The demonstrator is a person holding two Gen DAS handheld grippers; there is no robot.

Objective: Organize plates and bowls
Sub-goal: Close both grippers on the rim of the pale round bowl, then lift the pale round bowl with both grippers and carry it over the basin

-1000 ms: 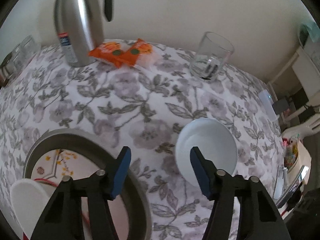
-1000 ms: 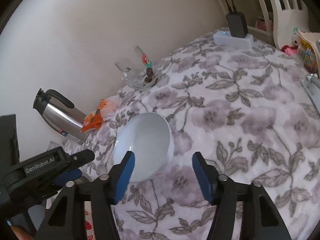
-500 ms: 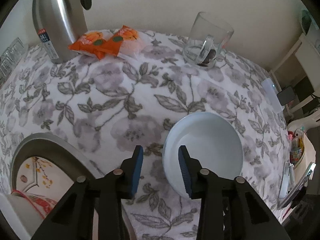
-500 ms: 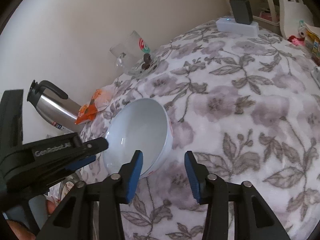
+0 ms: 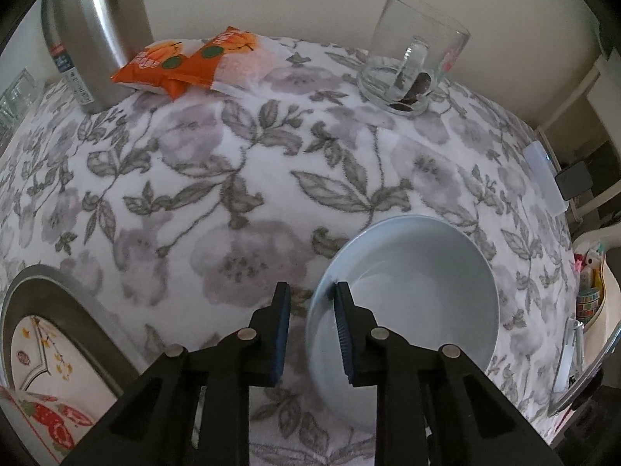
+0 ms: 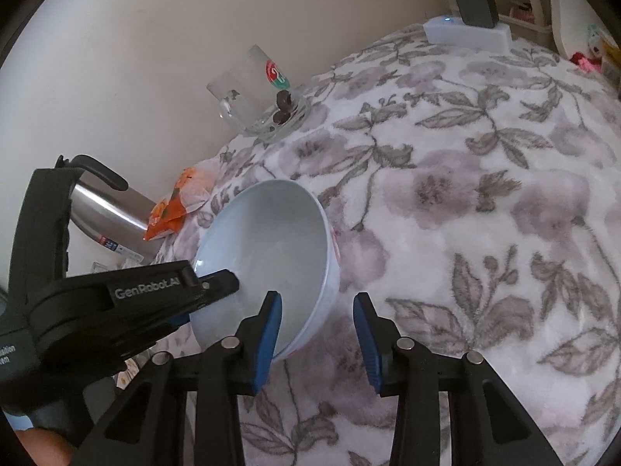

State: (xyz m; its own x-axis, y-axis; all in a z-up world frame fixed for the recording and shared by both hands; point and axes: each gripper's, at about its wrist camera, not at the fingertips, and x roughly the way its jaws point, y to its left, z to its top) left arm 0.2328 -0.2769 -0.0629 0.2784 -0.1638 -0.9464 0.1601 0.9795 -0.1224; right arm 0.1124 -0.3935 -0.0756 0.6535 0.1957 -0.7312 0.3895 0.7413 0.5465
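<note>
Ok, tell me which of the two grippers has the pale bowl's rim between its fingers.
Both do. The left gripper straddles the pale bowl rim, jaws closing; the right gripper straddles the near rim, wider, also closing.

Soft, even daylight, moderately dim; shadows faint and diffuse. Strong fisheye bulge in both views, black vignette at the corners, table edges curved. Centre sharp, slight softness toward the rims; mild sheen on the flask (image 5: 97, 27) and inside the bowl (image 5: 411, 299).
</note>
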